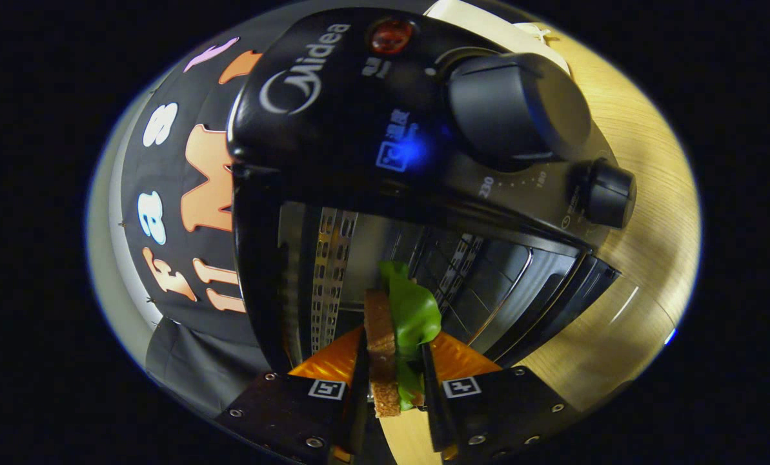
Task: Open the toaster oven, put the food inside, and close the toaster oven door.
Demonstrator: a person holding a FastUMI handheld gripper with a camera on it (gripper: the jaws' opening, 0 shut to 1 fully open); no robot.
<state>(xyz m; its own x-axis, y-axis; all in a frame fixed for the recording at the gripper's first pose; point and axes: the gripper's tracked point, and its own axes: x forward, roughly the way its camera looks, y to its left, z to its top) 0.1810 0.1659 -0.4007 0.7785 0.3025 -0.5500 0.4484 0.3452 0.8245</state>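
In the gripper view the claw [394, 368] was nearly closed, its two fingers [359, 374] pressing from either side on a sandwich [385, 342], a slice of brown bread with a green leaf against it, held on edge. The sandwich stood between the fingers and reached a little beyond their tips.

Just ahead of it lay the oven [359, 129], seen rolled to one side because the camera was tilted. Its door [552, 284] hung open, swung away from the front towards the wooden desk [643, 194]. The cavity [397, 252] was open to view, with a perforated side wall [326, 271] and a wire rack [449, 265] beyond the sandwich. On the control panel sat a big knob [514, 106], a small knob [607, 192] and a red lamp [390, 33].

The opening step looked done, and the step in hand was putting the food inside. The sandwich appeared to be at the mouth of the cavity, not yet resting on the rack. The next move would call for carrying it deeper, clear of the side wall, lowering it onto the rack, then parting the fingers and drawing back before closing the door.
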